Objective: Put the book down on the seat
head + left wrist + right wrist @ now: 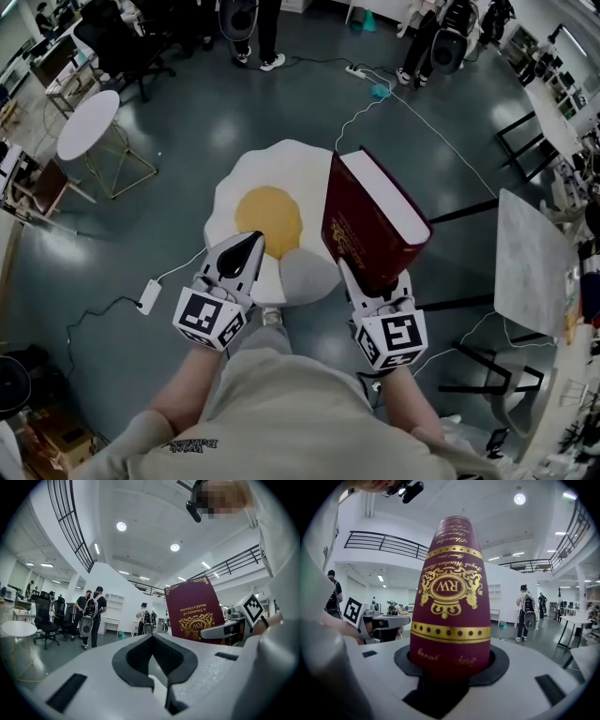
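Observation:
A thick maroon book [370, 220] with gold lettering stands upright in my right gripper [378, 281], whose jaws are shut on its lower end. The right gripper view shows the book's spine [450, 592] rising straight out between the jaws of the right gripper [450, 667]. The seat [253, 178], a cushion shaped like a fried egg with a yellow yolk, lies on the floor below and left of the book. My left gripper [246, 246] hovers over the seat's near edge, jaws shut and empty. In the left gripper view the left gripper [159, 667] shows in front of the book's cover [194, 613] at right.
A round white table [89, 122] stands far left and a grey slab table [530, 262] at right. A power brick with cable [148, 295] lies on the floor near left. People [253, 37] and office chairs stand at the far side.

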The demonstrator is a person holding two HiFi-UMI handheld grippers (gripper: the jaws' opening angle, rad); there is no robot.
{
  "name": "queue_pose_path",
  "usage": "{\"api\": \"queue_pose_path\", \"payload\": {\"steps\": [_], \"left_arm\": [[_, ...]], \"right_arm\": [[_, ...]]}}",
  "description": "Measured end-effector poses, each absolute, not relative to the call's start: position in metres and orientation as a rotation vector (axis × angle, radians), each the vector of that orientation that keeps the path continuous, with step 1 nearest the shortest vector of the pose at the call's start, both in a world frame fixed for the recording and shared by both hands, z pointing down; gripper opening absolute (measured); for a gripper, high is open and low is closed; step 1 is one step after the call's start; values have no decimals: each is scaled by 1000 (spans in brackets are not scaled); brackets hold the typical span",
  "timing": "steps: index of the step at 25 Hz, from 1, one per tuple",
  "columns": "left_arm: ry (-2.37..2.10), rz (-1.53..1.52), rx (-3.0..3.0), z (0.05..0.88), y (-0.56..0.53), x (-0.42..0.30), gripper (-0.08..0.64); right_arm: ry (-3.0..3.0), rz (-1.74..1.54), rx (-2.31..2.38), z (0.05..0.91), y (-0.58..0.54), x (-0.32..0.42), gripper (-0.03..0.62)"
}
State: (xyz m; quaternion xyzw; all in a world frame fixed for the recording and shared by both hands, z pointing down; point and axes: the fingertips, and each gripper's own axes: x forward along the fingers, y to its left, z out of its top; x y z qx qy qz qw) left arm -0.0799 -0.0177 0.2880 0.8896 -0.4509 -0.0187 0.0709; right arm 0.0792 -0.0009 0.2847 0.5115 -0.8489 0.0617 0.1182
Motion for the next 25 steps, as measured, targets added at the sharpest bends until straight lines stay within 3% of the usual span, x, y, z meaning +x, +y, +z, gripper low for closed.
{"api": "queue_pose_path", "payload": {"steps": [13, 25], "left_arm": [[-1360, -57, 2687, 281, -108, -135, 3], [-1386, -56, 2645, 288, -134, -142, 3]], "right_arm": [[-2471, 205, 1440, 288, -93, 22, 212], [-2463, 234, 1387, 293, -127, 15, 212]]}}
